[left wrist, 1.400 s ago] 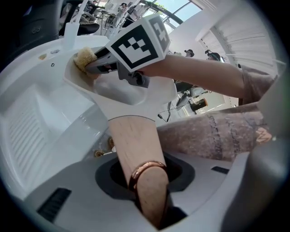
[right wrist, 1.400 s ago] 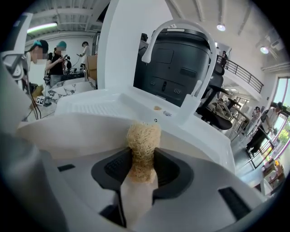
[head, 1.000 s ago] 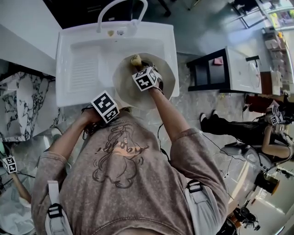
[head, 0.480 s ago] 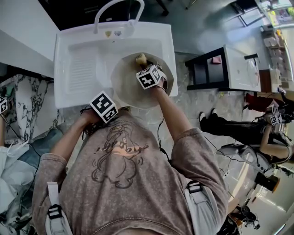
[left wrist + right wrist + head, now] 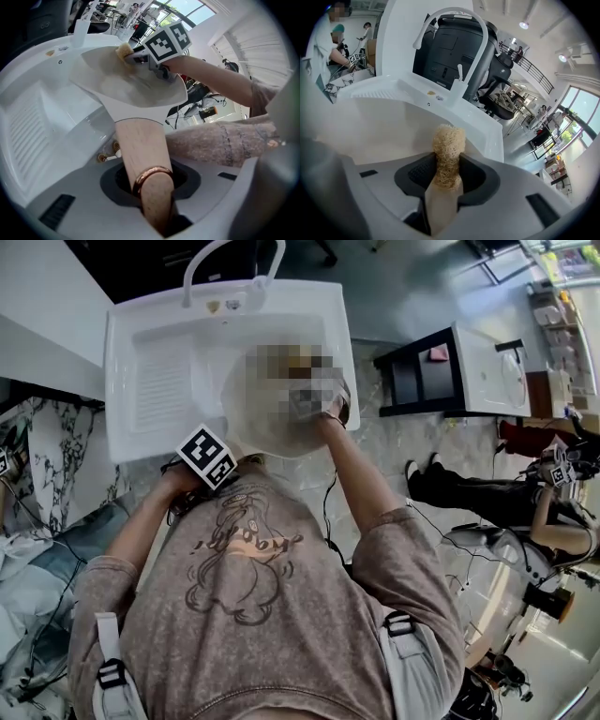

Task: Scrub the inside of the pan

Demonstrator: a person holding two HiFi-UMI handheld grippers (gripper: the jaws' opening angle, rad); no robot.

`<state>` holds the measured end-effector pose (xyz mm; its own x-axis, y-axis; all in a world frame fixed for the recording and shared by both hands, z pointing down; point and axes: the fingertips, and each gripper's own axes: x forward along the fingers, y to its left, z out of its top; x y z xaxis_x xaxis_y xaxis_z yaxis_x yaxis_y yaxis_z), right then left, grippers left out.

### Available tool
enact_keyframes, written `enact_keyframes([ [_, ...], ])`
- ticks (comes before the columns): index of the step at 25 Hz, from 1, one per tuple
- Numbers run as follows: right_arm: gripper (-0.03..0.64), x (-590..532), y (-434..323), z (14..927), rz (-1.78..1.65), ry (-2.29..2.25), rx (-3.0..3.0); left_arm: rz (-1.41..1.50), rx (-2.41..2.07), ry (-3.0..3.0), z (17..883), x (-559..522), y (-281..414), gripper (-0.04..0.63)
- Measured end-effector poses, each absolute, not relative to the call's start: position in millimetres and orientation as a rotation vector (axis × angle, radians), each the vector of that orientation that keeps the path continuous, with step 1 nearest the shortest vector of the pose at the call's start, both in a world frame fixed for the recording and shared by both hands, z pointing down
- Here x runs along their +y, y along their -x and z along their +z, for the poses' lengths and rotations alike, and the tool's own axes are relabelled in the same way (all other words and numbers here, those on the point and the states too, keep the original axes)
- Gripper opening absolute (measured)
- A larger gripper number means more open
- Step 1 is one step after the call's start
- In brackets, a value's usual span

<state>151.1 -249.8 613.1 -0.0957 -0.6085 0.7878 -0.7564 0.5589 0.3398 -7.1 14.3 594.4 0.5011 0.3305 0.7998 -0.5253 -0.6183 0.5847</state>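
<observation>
1. The pan (image 5: 123, 83) is tipped up over the right end of the white sink (image 5: 37, 117). Its pale bowl faces the person and its wooden handle (image 5: 139, 140) runs back toward them. I can't tell whether the bowl rests on the sink's rim or just hangs over it.
2. The left gripper (image 5: 149, 185) has its jaws clenched round that handle, right at the copper band (image 5: 152, 174) near the handle's end.
3. The right gripper (image 5: 446, 178) has its jaws closed on a loofah scrubber (image 5: 448, 143), with the frayed tip poking out ahead of them. Seen from the left gripper view, the tip is against the pan's far inner wall, close under the rim.
4. From above, the person's right forearm (image 5: 342, 465) reaches forward over the sink's near edge. The pan itself can't be made out there.
5. The pan looks rigid with a smooth inside, so I'd expect it to be slick when wet. With the hold so far out on a long handle, the bowl's weight and the scrubbing push could twist the round wood in the jaws. A hold nearer the bowl would likely be steadier.
6. The loofah looks light, fibrous and springy, and it will bend under pressure. Pinching it low, with only a short tip exposed, should make it stiff enough to scour.
7. I'd say the scrubbing is under way at the far wall, with the floor and near side of the bowl yet to be covered.
</observation>
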Motion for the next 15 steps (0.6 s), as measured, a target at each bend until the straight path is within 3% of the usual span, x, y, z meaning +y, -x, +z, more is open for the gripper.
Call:
enact_keyframes([
  [15,0.158,-235,-176,604,0.138,-0.873,-1.659,1.243,-0.179,-1.864,596,15,7,0.11],
])
